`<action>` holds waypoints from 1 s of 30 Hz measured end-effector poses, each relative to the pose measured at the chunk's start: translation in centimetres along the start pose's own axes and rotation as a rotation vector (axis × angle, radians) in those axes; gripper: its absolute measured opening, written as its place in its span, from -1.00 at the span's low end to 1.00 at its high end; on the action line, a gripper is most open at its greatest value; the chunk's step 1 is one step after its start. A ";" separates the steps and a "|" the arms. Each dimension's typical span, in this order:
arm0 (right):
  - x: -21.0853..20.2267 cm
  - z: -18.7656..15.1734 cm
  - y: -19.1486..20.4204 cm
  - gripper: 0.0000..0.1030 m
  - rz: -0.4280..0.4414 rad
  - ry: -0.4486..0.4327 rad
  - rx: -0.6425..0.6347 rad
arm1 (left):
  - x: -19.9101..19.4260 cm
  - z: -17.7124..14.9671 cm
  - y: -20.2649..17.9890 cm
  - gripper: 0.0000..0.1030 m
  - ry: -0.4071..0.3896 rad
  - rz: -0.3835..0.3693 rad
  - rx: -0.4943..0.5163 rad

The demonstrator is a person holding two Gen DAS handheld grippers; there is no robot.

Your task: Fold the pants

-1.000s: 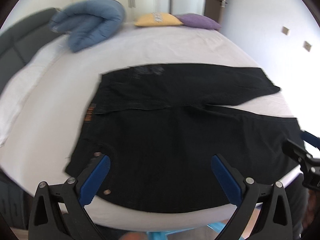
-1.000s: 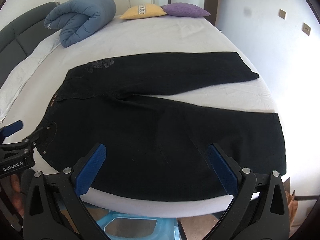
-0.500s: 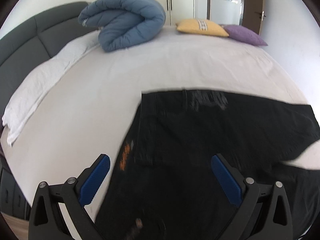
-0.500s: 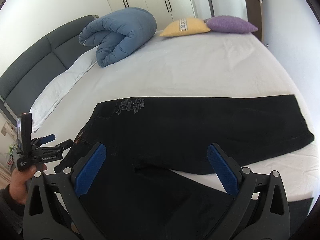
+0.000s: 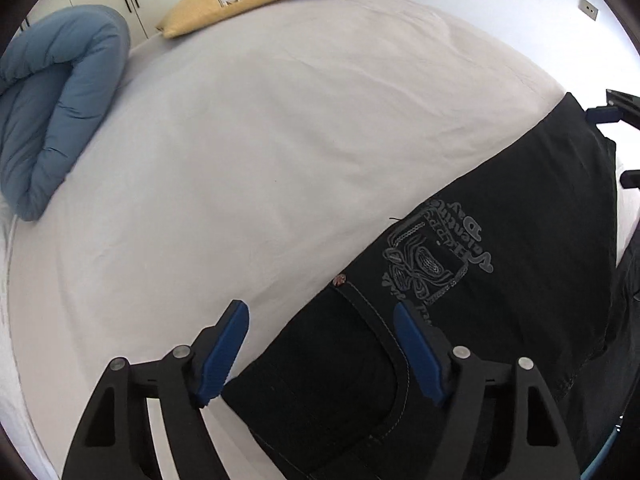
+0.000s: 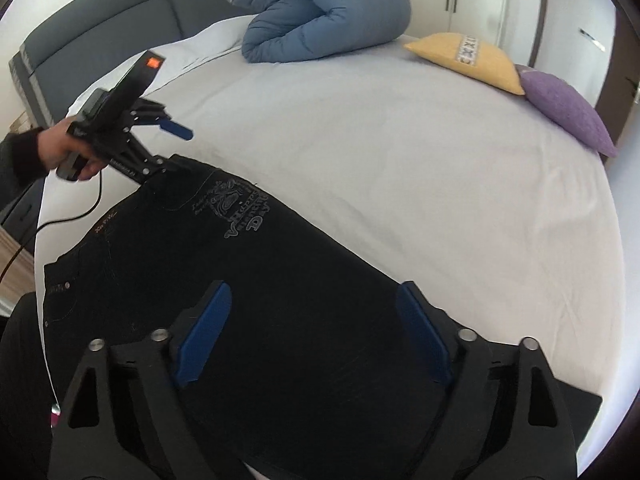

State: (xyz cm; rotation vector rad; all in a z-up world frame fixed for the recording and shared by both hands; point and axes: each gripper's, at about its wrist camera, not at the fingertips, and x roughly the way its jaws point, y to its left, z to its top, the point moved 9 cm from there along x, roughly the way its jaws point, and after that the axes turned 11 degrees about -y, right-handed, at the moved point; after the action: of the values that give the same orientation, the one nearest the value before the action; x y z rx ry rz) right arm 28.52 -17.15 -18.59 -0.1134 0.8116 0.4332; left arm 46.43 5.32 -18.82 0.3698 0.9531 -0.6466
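Black pants (image 6: 248, 280) with a grey printed logo lie flat on the white bed (image 6: 400, 168). They also show in the left wrist view (image 5: 500, 272). My left gripper (image 5: 320, 344) is open, its jaws set either side of the far waist corner of the pants. From the right wrist view the left gripper (image 6: 172, 144) sits at that corner. My right gripper (image 6: 316, 332) is open, close above the far pant leg. The right gripper's tips (image 5: 616, 144) show at the hem end in the left wrist view.
A rolled blue duvet (image 6: 320, 12) lies at the head of the bed by the grey headboard (image 6: 100, 28). A yellow cushion (image 6: 468, 60) and a purple cushion (image 6: 568, 112) lie at the far side. A wardrobe stands behind.
Both grippers have moved from the near side of the bed out over the pants to the far leg: the left to the waist corner, the right along the leg. Both stay open.
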 end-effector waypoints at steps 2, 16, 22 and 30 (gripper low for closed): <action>1.4 0.0 0.0 0.17 0.032 0.017 -0.020 | 1.6 0.2 -0.3 0.50 0.034 -0.075 0.005; 3.5 0.1 0.3 0.03 0.149 0.047 -0.083 | 5.6 0.2 -0.5 -0.55 0.164 -0.264 -0.075; 5.5 1.4 0.2 0.03 0.150 0.079 -0.112 | 3.5 0.2 -3.2 -0.70 0.079 -0.184 0.013; 7.7 2.9 2.4 0.03 0.194 0.117 -0.198 | -2.2 0.8 -5.6 -0.71 -0.061 -0.141 0.148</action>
State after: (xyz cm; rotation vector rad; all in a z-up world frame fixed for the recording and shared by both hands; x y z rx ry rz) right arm 34.17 -11.71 -21.98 -0.2467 0.8976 0.6947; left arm 42.33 1.41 -16.64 0.4140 0.8803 -0.8561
